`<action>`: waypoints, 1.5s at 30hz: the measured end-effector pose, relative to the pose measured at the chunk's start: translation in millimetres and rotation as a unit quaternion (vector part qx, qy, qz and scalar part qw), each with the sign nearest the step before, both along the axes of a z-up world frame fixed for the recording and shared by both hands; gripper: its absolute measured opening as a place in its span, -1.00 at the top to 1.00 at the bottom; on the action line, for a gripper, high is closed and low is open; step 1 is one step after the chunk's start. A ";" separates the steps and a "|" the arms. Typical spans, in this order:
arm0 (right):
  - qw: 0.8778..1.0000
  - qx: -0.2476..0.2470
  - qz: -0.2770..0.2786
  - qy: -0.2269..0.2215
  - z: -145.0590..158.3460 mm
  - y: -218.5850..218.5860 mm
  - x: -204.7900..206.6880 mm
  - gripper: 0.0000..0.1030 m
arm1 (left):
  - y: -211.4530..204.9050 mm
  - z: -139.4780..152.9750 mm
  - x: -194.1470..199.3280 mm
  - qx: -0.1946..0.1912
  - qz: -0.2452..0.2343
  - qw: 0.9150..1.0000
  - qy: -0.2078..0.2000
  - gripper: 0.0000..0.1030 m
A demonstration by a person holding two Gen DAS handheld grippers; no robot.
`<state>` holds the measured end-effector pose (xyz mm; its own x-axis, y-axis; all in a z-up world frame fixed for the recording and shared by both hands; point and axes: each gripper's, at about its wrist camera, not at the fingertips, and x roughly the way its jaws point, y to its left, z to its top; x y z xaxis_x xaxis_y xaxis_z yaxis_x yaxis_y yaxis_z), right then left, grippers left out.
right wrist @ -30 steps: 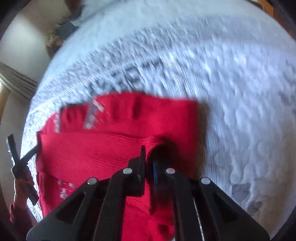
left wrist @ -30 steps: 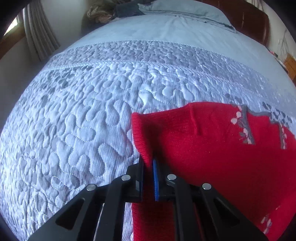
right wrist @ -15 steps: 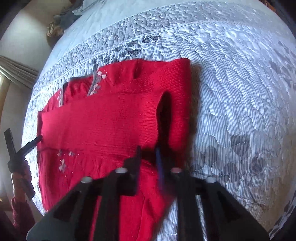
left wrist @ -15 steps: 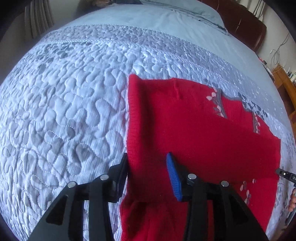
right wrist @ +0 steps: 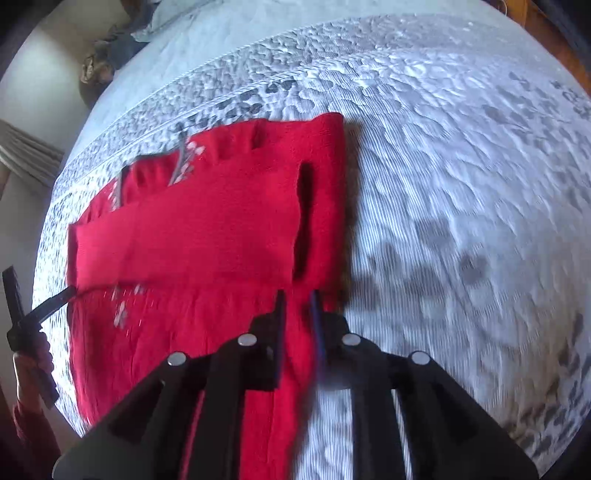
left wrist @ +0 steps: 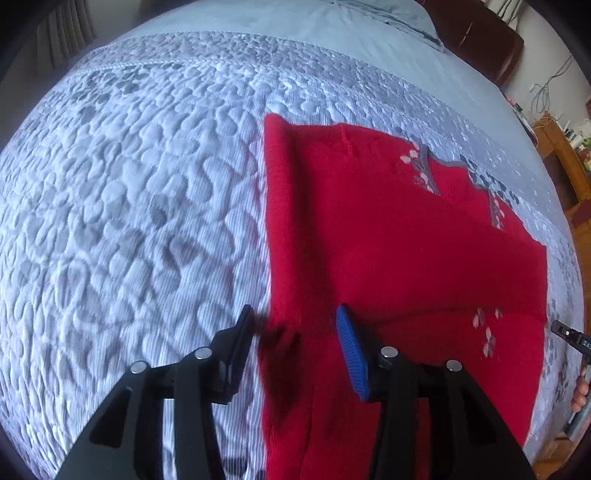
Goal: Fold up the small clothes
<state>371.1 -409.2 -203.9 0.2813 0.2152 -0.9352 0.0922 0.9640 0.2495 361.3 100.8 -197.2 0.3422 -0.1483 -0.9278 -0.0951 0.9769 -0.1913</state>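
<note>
A small red knitted sweater [left wrist: 388,236] with small pink flower motifs lies flat on the quilted bed, a sleeve folded across its body [right wrist: 192,236]. My left gripper [left wrist: 295,336] is open, jaws wide apart, hovering over the sweater's left edge and holding nothing. My right gripper [right wrist: 297,314] hovers over the sweater's right edge with its jaws a narrow gap apart and no cloth pinched between them. The left gripper also shows in the right wrist view [right wrist: 26,317], at the sweater's far left side.
The grey-white quilted bedspread [left wrist: 129,221] surrounds the sweater. A pale blue sheet and pillow [left wrist: 332,33] lie at the head of the bed beside a dark wooden headboard [left wrist: 480,40]. A wooden cabinet [left wrist: 569,162] stands to the right.
Both grippers let go of the sweater's folded edge and pulled back from it. The left jaws opened wide; the right jaws parted slightly. The sweater now lies flat.
</note>
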 end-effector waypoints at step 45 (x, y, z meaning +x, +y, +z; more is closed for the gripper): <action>0.990 0.124 0.046 0.039 18.2 50.5 -303.9 0.87 | 31.0 35.7 -281.8 -0.137 -0.024 0.990 0.022 0.88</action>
